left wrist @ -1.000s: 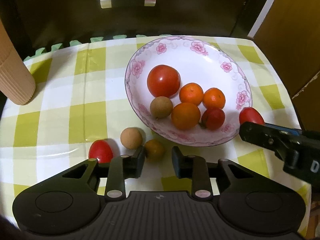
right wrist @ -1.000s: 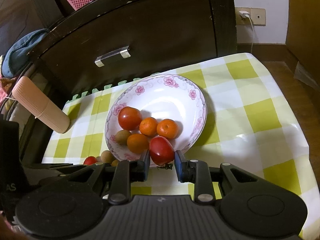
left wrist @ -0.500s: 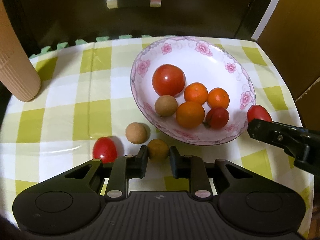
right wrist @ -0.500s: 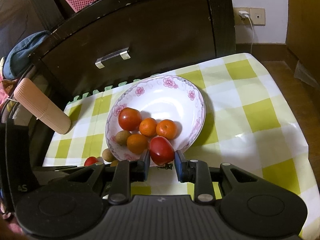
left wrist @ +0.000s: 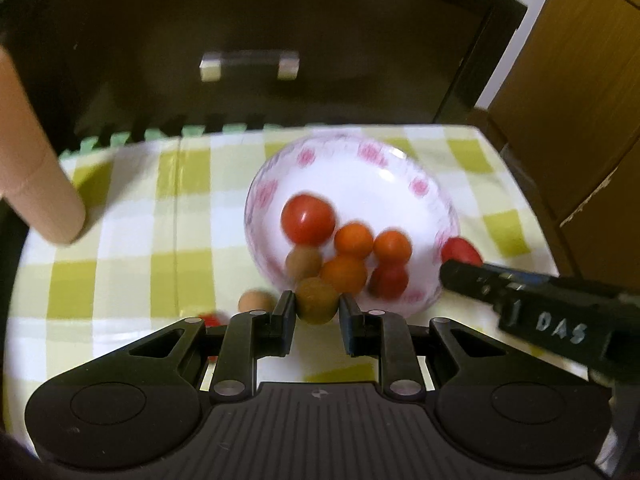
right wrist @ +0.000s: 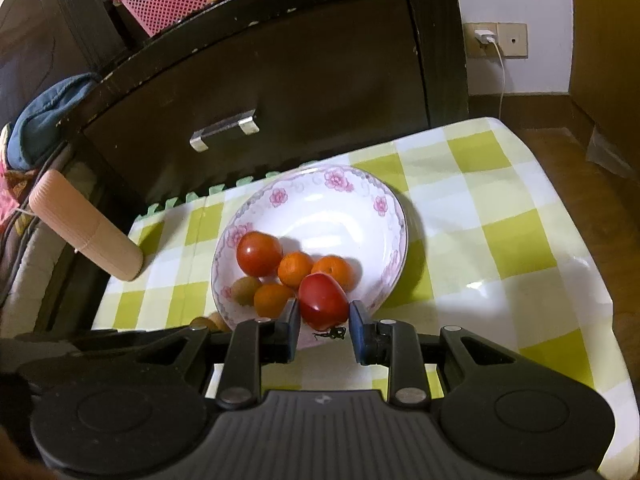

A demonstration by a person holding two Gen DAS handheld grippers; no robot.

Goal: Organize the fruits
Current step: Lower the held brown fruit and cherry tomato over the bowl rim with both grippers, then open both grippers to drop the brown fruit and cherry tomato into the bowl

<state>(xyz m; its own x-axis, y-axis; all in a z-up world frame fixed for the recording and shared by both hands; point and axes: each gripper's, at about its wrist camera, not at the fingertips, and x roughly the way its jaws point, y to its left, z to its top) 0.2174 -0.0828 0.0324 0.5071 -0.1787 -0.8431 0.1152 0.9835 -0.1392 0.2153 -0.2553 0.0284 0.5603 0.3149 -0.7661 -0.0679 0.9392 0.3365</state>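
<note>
A white bowl with pink flowers (left wrist: pixel 392 168) (right wrist: pixel 360 208) holds a big tomato (left wrist: pixel 307 219) (right wrist: pixel 259 253), several small oranges (left wrist: pixel 353 240) (right wrist: pixel 295 268), a brown fruit (left wrist: pixel 302 261) (right wrist: pixel 245 290) and a small tomato (left wrist: pixel 389 280). My left gripper (left wrist: pixel 317 309) is shut on a brown-green round fruit (left wrist: pixel 317 300), lifted just in front of the bowl's near rim. My right gripper (right wrist: pixel 323 320) is shut on a red oval tomato (right wrist: pixel 322 301) (left wrist: pixel 461 251) over the bowl's near right rim. A tan fruit (left wrist: pixel 254 301) and a red tomato (left wrist: pixel 209 318) lie on the cloth to the left.
The bowl sits on a yellow-and-white checked tablecloth (left wrist: pixel 128 248) (right wrist: pixel 500 208). A beige ribbed cylinder (left wrist: pixel 36 184) (right wrist: pixel 84 224) leans at the far left. A dark cabinet with a metal handle (left wrist: pixel 249 65) (right wrist: pixel 224 131) stands behind the table. Wooden panels are at the right.
My left gripper shut on the brown-green fruit and rose with it off the cloth; the left view is now blurred. My right gripper has kept still, holding the red tomato.
</note>
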